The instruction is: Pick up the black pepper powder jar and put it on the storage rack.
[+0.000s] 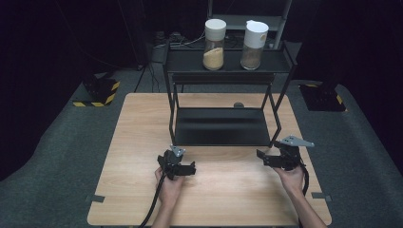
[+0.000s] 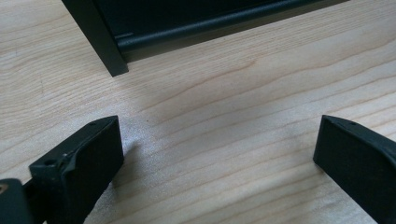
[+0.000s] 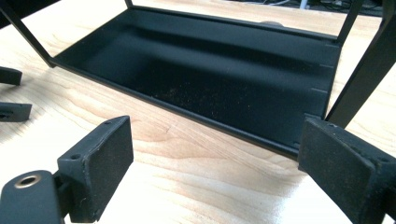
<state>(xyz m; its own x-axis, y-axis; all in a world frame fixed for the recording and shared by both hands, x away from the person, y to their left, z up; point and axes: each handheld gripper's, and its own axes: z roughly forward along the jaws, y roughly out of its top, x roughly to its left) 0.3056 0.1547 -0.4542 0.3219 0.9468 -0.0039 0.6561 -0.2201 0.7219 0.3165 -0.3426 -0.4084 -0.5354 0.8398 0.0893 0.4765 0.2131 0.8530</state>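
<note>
A black two-tier metal rack (image 1: 223,126) stands on the wooden table (image 1: 138,142). Its top shelf carries two white-lidded jars: the left jar (image 1: 214,45) holds tan powder, the right jar (image 1: 253,45) brownish grains. My left gripper (image 1: 191,168) hovers low in front of the rack's front left leg (image 2: 105,42), open (image 2: 219,154) with only bare wood between its jaws. My right gripper (image 1: 261,159) is near the rack's front right corner, open (image 3: 215,158) and empty, and looks into the bare lower shelf (image 3: 210,74). The left gripper's fingertips (image 3: 9,93) show at the left edge of the right gripper view.
A small dark round object (image 1: 238,105) lies on the table behind the rack. Grey carpet (image 1: 71,142) surrounds the table, with yellow-black striped stand bases (image 1: 100,92) at the back left and back right. Bare wood lies between the two grippers.
</note>
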